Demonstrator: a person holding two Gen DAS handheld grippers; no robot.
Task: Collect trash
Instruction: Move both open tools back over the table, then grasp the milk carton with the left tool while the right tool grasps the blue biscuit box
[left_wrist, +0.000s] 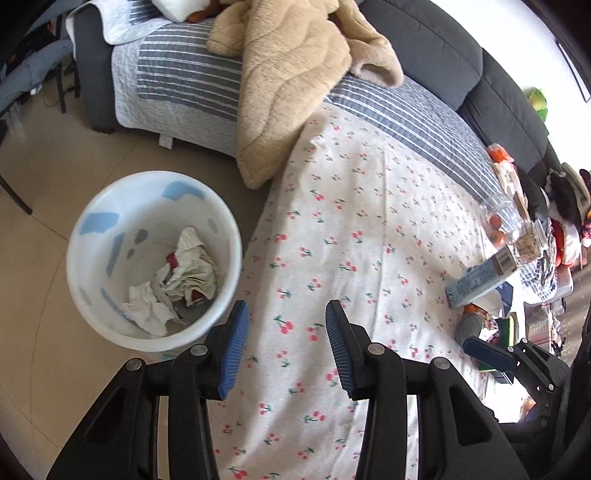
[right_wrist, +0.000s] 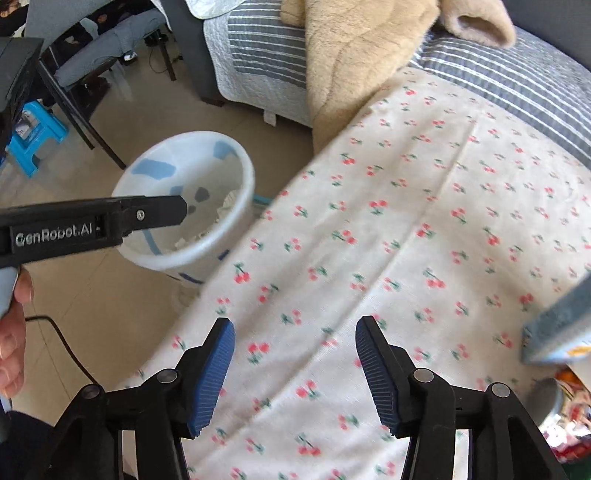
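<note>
Left gripper (left_wrist: 286, 317): jaws spread, nothing between the blue pads. It hangs over the near-left edge of a cherry-print cloth (left_wrist: 369, 229) covering a table. That edge runs diagonally just left of the left pad; beyond it the surface drops to bare tiled floor (left_wrist: 44, 280).

White bin (left_wrist: 153, 258): stands on the floor, just ahead and left of the left gripper, rim close beside the cloth edge. The mouth is unobstructed from above. Inside lie crumpled white and cream papers (left_wrist: 184, 273) with a red scrap among them, covering the bottom only. The wall is translucent white with blue and grey patches.

Right gripper (right_wrist: 295, 332): jaws spread, empty, over the same cloth. Ahead of both grippers the cloth is bare up to a striped sofa cover (left_wrist: 192, 77) and a beige fleece blanket (left_wrist: 291, 81) that hangs over the far edge.

To the right of the left gripper, a long blue box (left_wrist: 476, 282) and mixed clutter (left_wrist: 517, 229) crowd the cloth. In the right wrist view the person's hand (right_wrist: 13, 328) holds the left tool's handle, to the left of the right gripper.
</note>
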